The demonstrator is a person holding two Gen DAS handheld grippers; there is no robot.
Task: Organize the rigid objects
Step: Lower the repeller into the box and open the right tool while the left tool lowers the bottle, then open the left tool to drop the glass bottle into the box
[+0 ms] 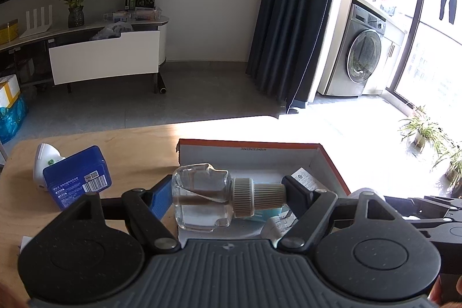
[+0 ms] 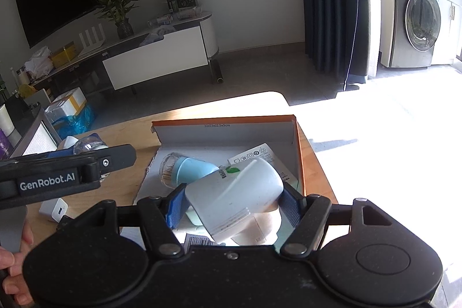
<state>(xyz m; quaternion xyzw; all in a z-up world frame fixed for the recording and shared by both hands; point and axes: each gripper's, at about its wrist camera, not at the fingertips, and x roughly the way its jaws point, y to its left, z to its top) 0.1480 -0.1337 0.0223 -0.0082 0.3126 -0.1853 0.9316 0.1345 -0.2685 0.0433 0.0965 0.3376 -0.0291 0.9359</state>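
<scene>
The clear glass bottle (image 1: 202, 197) is hanging sideways over the orange-edged box (image 1: 332, 163), left gripper (image 1: 226, 197) fingers pinching it end to end. The right gripper (image 2: 232, 207) is clamping a white plastic device (image 2: 234, 201) above the same box on the wooden bench (image 1: 138, 146); a blue tin (image 1: 76, 178) is sitting far left.

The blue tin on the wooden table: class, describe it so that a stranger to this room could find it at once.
Start at the wooden table, then look left of the orange-edged cardboard box. There lies the blue tin, tilted against a white plastic device. It alone is a solid blue block with rounded corners, a white barcode label on its side.
</scene>
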